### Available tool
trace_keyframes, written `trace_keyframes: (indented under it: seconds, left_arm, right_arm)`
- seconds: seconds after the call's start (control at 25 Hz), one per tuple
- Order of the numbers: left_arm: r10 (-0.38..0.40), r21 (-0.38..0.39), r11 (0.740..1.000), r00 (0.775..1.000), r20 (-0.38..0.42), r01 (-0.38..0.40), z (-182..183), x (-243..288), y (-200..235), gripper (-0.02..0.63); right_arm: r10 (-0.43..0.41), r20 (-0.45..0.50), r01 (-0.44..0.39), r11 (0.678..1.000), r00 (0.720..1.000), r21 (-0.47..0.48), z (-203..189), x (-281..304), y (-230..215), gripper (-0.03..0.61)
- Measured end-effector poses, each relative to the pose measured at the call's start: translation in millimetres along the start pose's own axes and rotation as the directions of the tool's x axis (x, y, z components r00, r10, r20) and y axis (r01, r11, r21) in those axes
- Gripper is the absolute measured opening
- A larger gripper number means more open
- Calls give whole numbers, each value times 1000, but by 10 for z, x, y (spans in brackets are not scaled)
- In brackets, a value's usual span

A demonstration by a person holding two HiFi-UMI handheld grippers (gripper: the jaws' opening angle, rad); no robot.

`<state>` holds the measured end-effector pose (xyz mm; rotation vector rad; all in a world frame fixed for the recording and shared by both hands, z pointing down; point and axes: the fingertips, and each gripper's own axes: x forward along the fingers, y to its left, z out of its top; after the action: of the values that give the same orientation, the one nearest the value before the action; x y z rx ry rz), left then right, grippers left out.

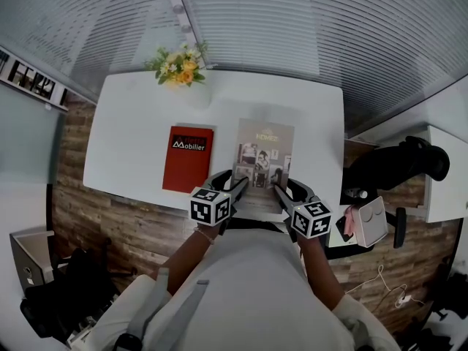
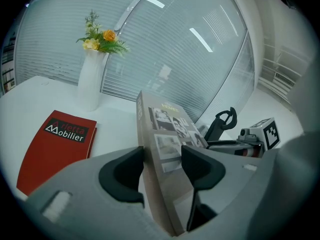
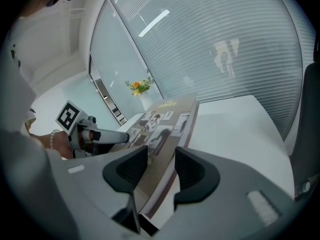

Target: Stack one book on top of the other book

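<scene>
A red book [image 1: 188, 158] [image 2: 55, 149] lies flat on the white table [image 1: 131, 137], left of centre. To its right is a grey book [image 1: 263, 152] with photos on its cover. Its near edge is raised off the table between both grippers. My left gripper [image 1: 238, 185] [image 2: 162, 164] is shut on the near left corner of the grey book [image 2: 167, 134], spine side. My right gripper [image 1: 280, 190] [image 3: 161, 166] is shut on the near right corner of the grey book [image 3: 165, 119]. The book's far end is hidden behind its cover in both gripper views.
A white vase of yellow flowers [image 1: 183, 68] [image 2: 92, 79] stands at the table's far edge, beyond the red book. A black office chair [image 1: 398, 163] and a white box [image 1: 369, 221] sit off the table's right side. Window blinds run behind the table.
</scene>
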<state>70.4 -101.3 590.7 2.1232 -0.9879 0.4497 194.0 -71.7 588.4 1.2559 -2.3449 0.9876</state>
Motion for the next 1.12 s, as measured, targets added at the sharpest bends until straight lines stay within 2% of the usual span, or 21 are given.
trace_keyframes:
  seconds: [0.32, 0.68, 1.12]
  left_arm:
    - [34, -22, 999, 999, 10, -34, -108, 34, -176, 247]
    - [64, -10, 998, 998, 18, -64, -132, 24, -267, 247]
    - [75, -27, 997, 997, 35, -74, -21, -46, 42, 249]
  right_arm:
    - [21, -2, -21, 1000, 1000, -13, -75, -158, -92, 170]
    - [41, 2, -41, 999, 999, -17, -107, -231, -121, 170]
    - [42, -2, -43, 999, 999, -26, -6, 52, 32, 170]
